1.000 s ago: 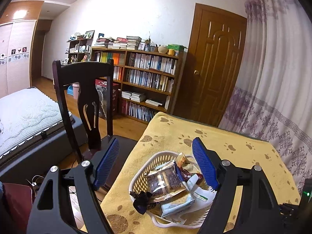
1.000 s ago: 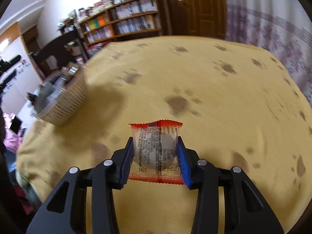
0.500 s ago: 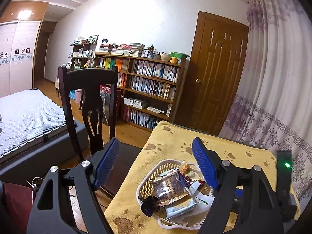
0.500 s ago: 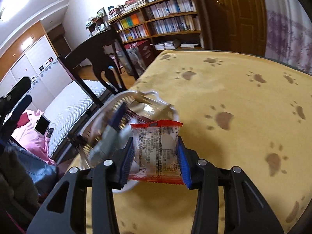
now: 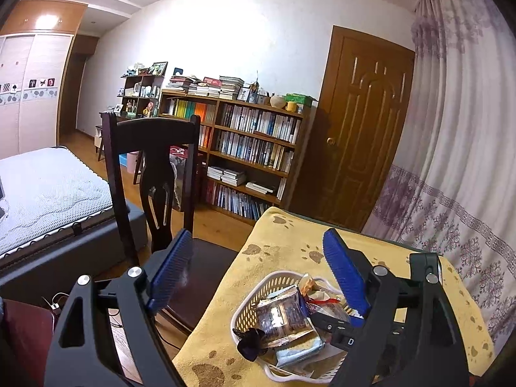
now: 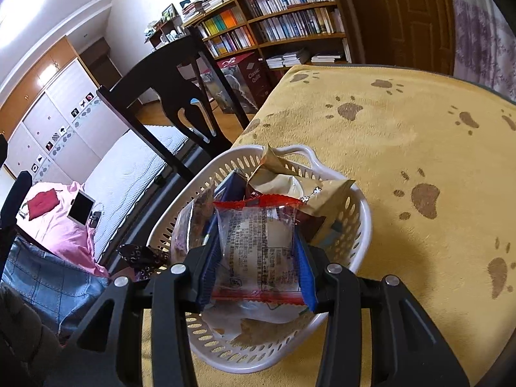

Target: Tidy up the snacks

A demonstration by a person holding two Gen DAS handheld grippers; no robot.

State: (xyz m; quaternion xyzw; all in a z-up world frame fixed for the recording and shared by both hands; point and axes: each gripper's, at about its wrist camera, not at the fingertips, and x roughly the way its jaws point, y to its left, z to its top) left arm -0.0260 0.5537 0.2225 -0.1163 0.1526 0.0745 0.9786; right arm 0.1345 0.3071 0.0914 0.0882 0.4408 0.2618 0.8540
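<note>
Clamped snack packet above basket rim

a lived-in bedroom at home: a bed with a quilted mattress, a packed wooden bookshelf, a built-in wardrobe, a panelled wooden door, floral curtains, and a paw-print cloth over the desk.

Clear red-edged snack packet upright above white slotted basket of snacks
</note>
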